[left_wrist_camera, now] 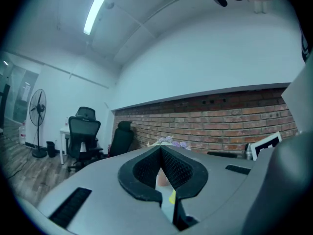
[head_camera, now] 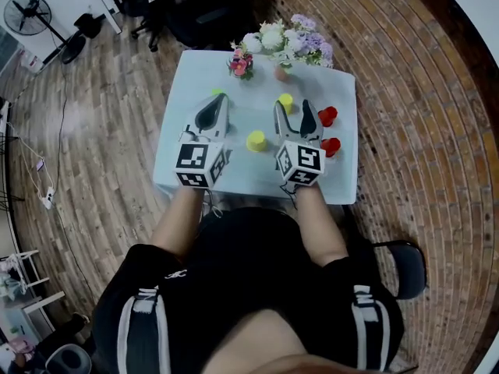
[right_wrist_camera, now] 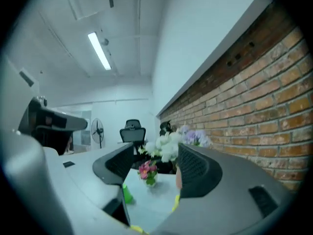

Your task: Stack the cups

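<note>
The white surface [head_camera: 183,174] stands in front of the seated person, and both tools hang above its near half, pointing toward 12 o'clock. The left tool [head_camera: 221,98] is fully closed, its black pads meeting at the tip with nothing between them. The right tool [head_camera: 295,109] has its jaws moderately apart and holds nothing; through the gap its own view shows only the surface and flowers beyond.

One yellow cup [head_camera: 256,140] sits upside down near the middle of the surface, between the two tools. A second yellow cup [head_camera: 285,101] stands at 1 o'clock from it, just beside the right tool's tip. Two red cups lie toward the 3 o'clock edge: the farther red cup [head_camera: 327,116] and the nearer red cup [head_camera: 330,146], close to each other but apart. A green cup [head_camera: 217,92] peeks out at 12 o'clock of the left tool's tip. No cup rests in another.

Along the 12 o'clock edge are a small pink bouquet [head_camera: 241,63] and a large white and purple bouquet [head_camera: 284,39]. A floor fan [head_camera: 30,14] stands well off at 10 o'clock.
</note>
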Available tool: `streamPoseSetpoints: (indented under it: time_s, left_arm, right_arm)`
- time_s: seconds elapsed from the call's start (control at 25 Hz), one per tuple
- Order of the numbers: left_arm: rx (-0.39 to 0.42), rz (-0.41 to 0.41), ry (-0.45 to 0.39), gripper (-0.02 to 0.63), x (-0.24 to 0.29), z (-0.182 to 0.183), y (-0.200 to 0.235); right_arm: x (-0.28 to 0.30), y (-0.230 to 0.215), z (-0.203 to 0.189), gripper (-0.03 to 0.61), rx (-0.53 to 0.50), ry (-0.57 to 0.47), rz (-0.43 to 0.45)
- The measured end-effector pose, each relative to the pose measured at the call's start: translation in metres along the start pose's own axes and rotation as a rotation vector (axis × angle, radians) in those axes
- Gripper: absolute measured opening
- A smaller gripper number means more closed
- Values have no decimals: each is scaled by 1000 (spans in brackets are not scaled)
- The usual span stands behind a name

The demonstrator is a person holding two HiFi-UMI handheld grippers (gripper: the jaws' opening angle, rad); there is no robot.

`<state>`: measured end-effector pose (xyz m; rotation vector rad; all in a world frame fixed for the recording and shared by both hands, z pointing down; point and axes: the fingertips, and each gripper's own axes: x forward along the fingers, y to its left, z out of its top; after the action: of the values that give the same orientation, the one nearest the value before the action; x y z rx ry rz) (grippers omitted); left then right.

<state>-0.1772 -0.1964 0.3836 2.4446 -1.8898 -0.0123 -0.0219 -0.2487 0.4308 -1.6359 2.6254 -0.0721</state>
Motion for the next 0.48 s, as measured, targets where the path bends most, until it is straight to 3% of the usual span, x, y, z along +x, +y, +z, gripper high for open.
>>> streamPoseSetpoints:
  time_s: [0.08,0.16,0.48]
  left_arm:
    - [6,-28,-9,2,5,5,-14]
    - [12,-56,-19,2,11,10,-28]
    - [24,-153,-33,2,32,21,-75]
  right_arm:
    - [-10,-13,36,198,-38,-71,-69]
    - [-20,-26,61,9,-67,-124,-132]
    - [-46,-59,80,-1,-62,-159,-180]
